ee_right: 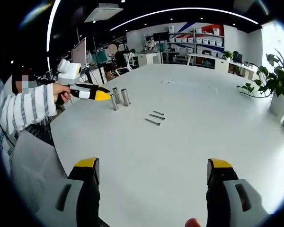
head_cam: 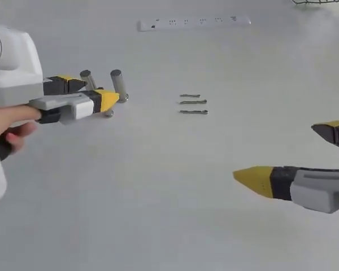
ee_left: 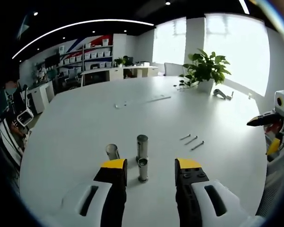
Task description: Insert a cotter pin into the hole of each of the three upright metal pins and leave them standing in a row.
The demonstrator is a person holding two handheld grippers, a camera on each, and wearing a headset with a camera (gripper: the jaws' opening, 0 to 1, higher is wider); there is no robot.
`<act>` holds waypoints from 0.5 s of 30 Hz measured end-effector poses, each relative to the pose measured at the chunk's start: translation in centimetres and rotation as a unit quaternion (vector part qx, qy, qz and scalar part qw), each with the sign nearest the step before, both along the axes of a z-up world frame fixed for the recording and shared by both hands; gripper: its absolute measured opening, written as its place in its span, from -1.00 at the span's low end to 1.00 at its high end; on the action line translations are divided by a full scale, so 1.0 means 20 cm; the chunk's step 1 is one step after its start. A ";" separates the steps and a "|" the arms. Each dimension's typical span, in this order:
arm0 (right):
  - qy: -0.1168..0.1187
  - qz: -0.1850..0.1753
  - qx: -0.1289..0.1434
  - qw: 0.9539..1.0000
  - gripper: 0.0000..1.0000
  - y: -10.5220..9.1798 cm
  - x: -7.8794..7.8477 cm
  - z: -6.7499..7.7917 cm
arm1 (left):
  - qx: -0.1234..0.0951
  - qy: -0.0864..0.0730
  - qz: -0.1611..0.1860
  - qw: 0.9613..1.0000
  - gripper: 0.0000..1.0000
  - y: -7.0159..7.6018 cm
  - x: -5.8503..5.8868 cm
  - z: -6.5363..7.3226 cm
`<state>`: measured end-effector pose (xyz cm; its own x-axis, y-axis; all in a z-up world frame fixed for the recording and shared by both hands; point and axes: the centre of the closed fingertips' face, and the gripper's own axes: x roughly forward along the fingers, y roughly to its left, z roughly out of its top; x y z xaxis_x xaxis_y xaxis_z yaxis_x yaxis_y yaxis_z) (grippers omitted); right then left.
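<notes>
Facing three metal pins [ee_left: 142,146], left gripper [ee_left: 151,164] jaws spread, right gripper [ee_right: 154,164] jaws spread

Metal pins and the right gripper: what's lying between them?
Three cotter pins lie side by side on the table between the right gripper and the upright metal pins. The right gripper view shows it.

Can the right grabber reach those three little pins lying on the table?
Probably yes. The right gripper is open and points toward the cotter pins, with bare table between them. The upright metal pins and left gripper sit off to the side.
</notes>
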<state>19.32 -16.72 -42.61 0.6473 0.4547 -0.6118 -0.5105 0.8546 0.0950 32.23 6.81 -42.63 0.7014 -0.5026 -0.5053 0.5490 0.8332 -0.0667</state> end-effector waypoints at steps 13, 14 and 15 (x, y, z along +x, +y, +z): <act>0.008 -0.004 -0.005 1.000 0.82 -0.02 0.00 -0.04 | 0.039 0.009 -0.006 0.999 -0.67 0.01 0.07 -0.13; 0.007 -0.005 -0.006 1.000 0.82 -0.02 0.00 -0.04 | 0.044 0.006 -0.008 0.999 -0.78 0.00 0.07 -0.13; 0.008 -0.006 -0.007 1.000 0.82 -0.02 0.01 -0.04 | 0.052 0.003 -0.005 0.999 -0.83 0.01 0.08 -0.14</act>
